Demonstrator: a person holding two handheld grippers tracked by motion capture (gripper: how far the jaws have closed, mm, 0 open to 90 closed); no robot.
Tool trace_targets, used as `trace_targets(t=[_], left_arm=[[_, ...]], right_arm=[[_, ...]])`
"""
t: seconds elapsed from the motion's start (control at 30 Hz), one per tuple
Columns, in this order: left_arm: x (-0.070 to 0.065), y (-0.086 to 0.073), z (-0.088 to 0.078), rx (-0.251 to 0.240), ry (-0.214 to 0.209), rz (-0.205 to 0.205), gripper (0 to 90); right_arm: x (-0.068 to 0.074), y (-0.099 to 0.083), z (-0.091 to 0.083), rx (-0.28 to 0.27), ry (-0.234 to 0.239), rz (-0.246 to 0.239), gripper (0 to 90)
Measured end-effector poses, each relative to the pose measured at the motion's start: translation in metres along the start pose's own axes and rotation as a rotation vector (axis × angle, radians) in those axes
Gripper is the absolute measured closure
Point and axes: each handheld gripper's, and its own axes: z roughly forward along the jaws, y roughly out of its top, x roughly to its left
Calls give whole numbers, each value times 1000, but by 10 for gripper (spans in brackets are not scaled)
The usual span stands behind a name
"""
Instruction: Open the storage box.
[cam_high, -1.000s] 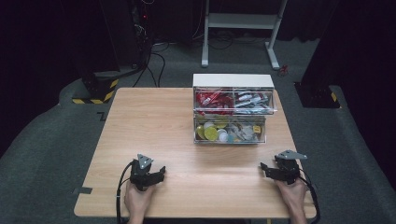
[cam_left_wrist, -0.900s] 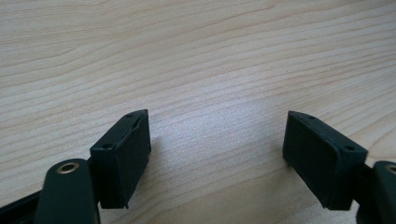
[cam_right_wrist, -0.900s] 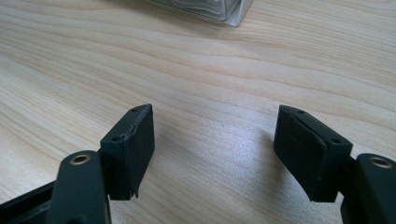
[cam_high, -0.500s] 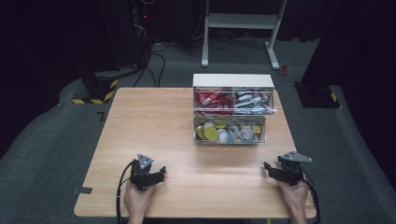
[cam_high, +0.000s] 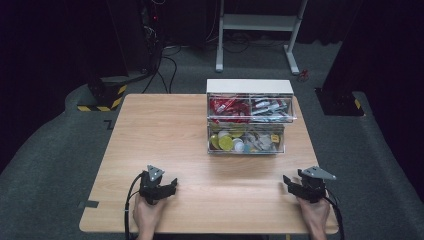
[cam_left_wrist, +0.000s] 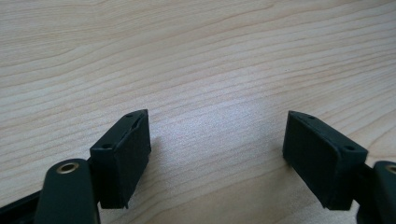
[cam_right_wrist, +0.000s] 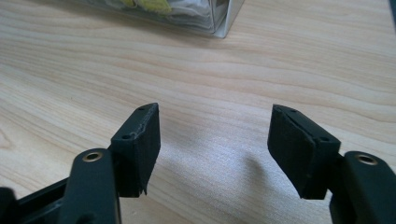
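A clear plastic drawer unit (cam_high: 248, 116) with a white top stands at the back right of the wooden table (cam_high: 155, 135). Its upper drawers hold red and silver items; the lower drawer holds yellow and white pieces. My left gripper (cam_high: 169, 185) rests near the front left edge, open, with bare wood between its jaws (cam_left_wrist: 215, 140). My right gripper (cam_high: 289, 182) sits near the front right edge, also open and holding nothing (cam_right_wrist: 215, 135). A corner of the drawer unit (cam_right_wrist: 187, 14) appears at the top of the right gripper view.
Dark grey carpet surrounds the table. A white metal stand (cam_high: 257, 30) is behind it, with cables (cam_high: 165, 65) and a yellow-black striped block (cam_high: 102, 95) on the floor at the back left. A black base (cam_high: 340, 100) sits at the right.
My right gripper has shifted slightly to the right along the front edge. The left gripper has stayed in place.
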Motion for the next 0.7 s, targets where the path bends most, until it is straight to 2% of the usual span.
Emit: trace_targets(t=[0.13, 0.27, 0.5, 0.7], left_arm=[[0, 0, 0, 0, 0, 0, 238], [0, 0, 0, -1, 0, 1, 238], [0, 0, 0, -1, -1, 1, 236], [0, 0, 0, 0, -2, 2, 236]], right_arm=[[2, -1, -2, -7, -12, 3, 356], [8, 0, -3, -5, -23, -29, 362], [15, 1, -3, -5, 2, -25, 363], [23, 4, -1, -11, 16, -53, 356]])
